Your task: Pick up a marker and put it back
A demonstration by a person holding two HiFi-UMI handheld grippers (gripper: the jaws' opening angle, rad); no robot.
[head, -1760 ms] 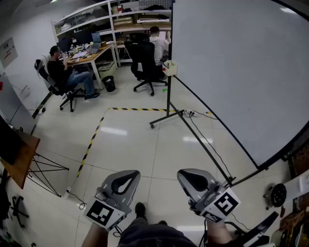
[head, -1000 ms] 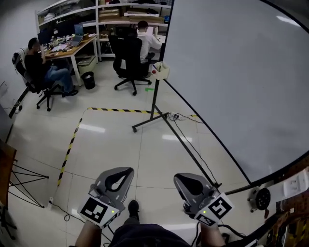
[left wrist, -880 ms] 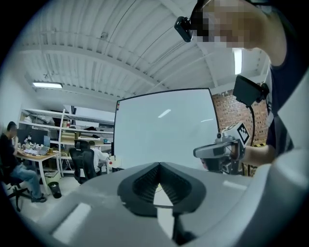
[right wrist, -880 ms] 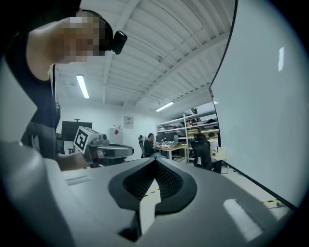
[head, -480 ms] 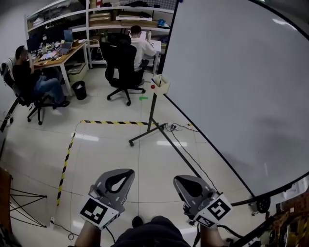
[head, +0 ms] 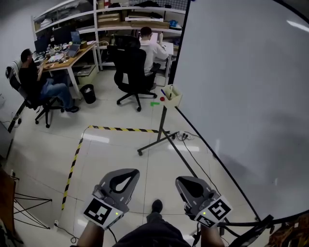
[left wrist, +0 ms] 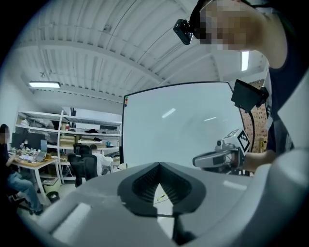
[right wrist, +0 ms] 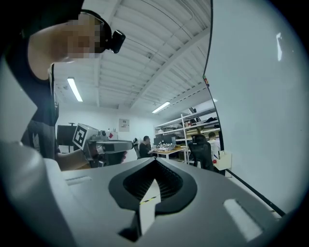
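While I hold them low and level, the left gripper and right gripper have their fingers shut tight on nothing. Farther off, a small box sits at the corner of the whiteboard. A blue marker sticks up from it, leaning left. Any print is too small to read.

An open-plan office-lab: people on swivel chairs at a cluttered worktop, storage shelving behind, a wheeled whiteboard (hazard tape marks the floor).
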